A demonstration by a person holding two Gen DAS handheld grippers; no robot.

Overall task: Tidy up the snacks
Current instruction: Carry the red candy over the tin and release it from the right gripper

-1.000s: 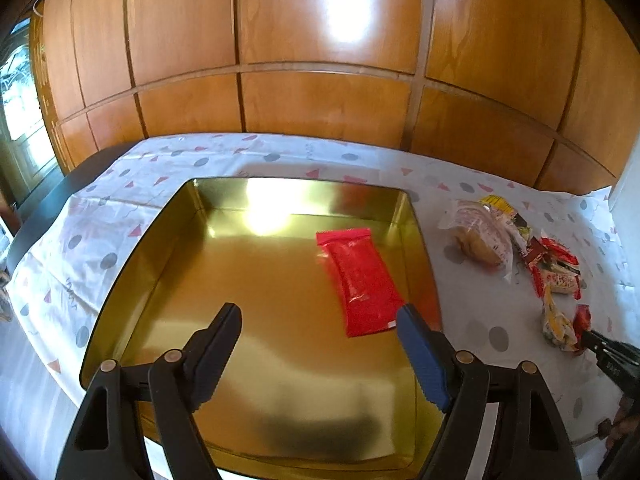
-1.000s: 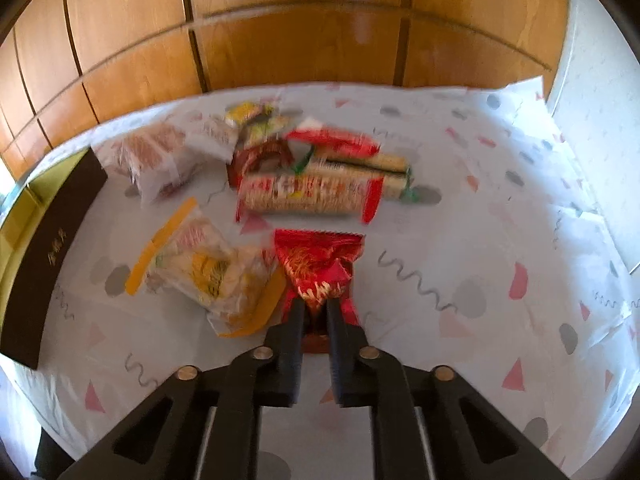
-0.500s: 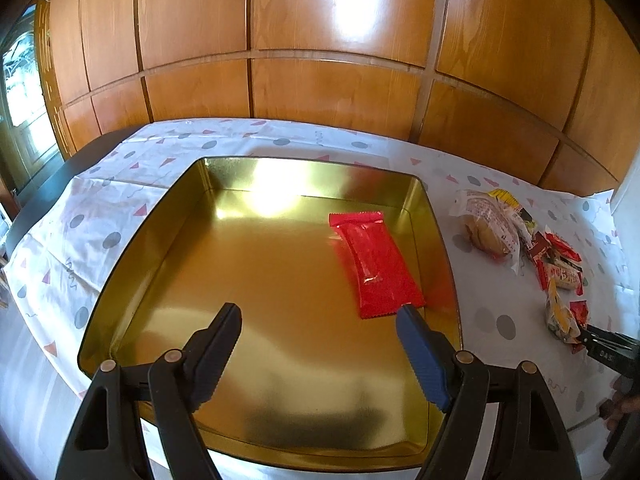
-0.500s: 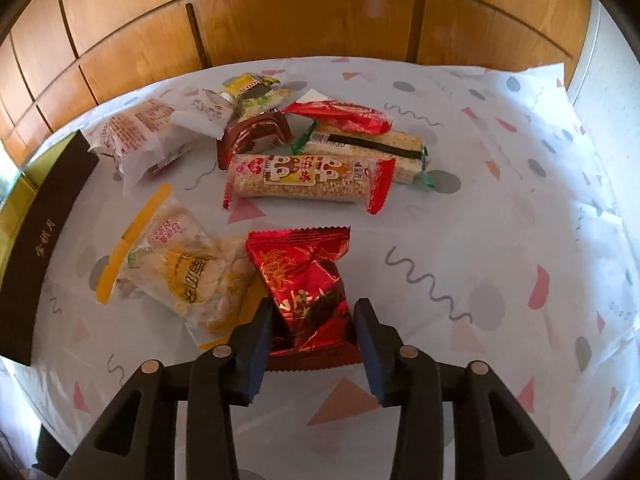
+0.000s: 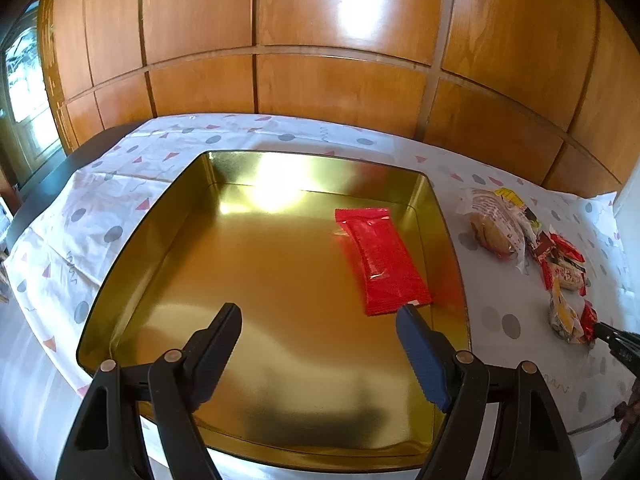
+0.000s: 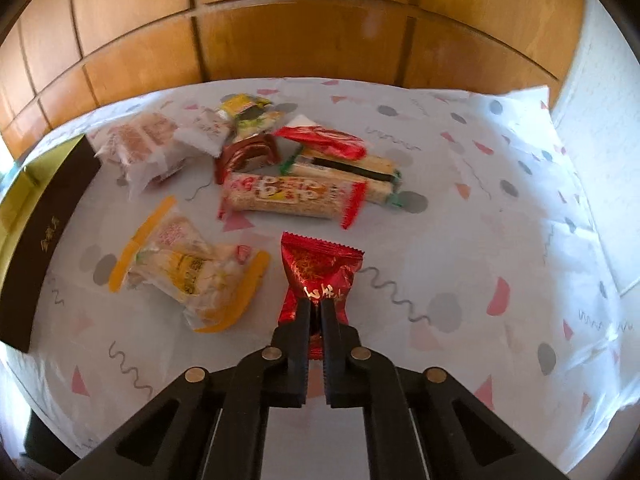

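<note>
The right gripper (image 6: 316, 304) is clamping the near end of a red foil snack packet (image 6: 320, 272), with its jaws closed almost together on the wrapper. The packet is lying on the patterned tablecloth (image 6: 480, 208), just beside a yellow-edged clear bag of snacks (image 6: 188, 272) on its left. Farther back, a long cracker pack with red ends (image 6: 292, 196) is lying crosswise, and behind it a loose pile of other wrapped snacks (image 6: 256, 136) is resting near the wood-panelled wall (image 6: 304, 32).

The left gripper (image 5: 320, 320) is hovering over the gold tin tray (image 5: 132, 240) with its jaws spread wide and nothing between them. Inside the tray, a flat red packet (image 5: 380, 264) is lying near the right wall, its near corner just beside the blue fingertip (image 5: 416, 340). The tray is sitting on the tablecloth, well apart from the snack pile to its right. In the left wrist view, the right gripper is showing at the far right edge, touching the small red packet there.
</note>
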